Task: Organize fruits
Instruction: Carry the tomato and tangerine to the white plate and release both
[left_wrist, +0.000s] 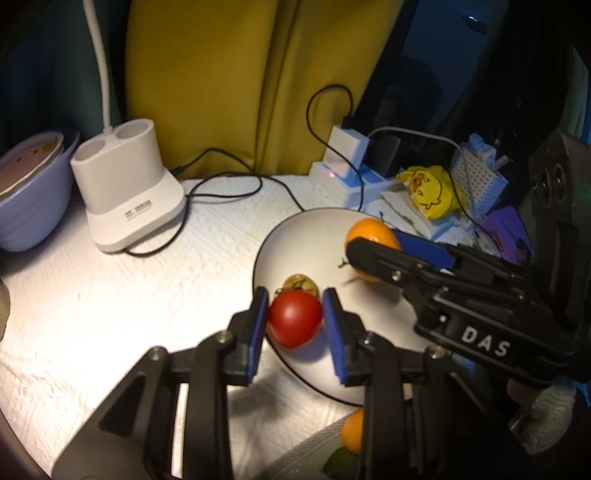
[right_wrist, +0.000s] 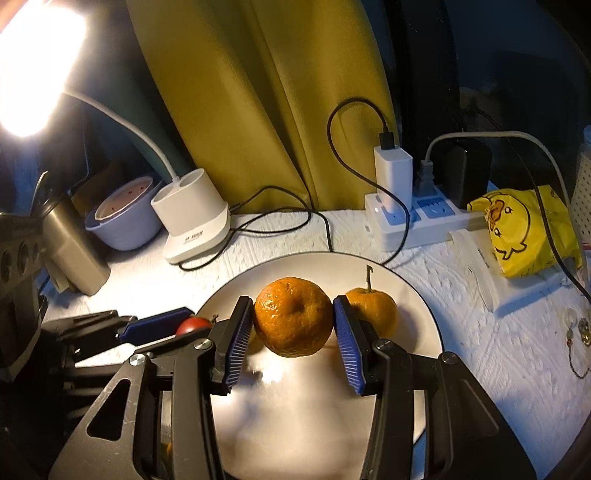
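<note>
My left gripper (left_wrist: 294, 320) is shut on a red tomato (left_wrist: 294, 318) and holds it over the left edge of a grey plate (left_wrist: 295, 236). My right gripper (right_wrist: 294, 325) is shut on a large orange (right_wrist: 293, 316) over the plate (right_wrist: 421, 288). A smaller orange with a stem (right_wrist: 373, 309) sits on the plate just right of it. The right gripper (left_wrist: 384, 251) and its orange (left_wrist: 369, 230) also show in the left wrist view. The tomato (right_wrist: 192, 325) shows in the right wrist view, partly hidden. Another orange (left_wrist: 352, 430) lies near the plate's front edge, mostly hidden.
A white lamp base (left_wrist: 129, 192) with black cables stands at the back left, beside a lilac bowl (left_wrist: 33, 206). A power strip with chargers (right_wrist: 410, 214), a yellow duck bag (right_wrist: 524, 232) and a metal cup (right_wrist: 74, 243) crowd the back. A yellow curtain (right_wrist: 266, 110) hangs behind.
</note>
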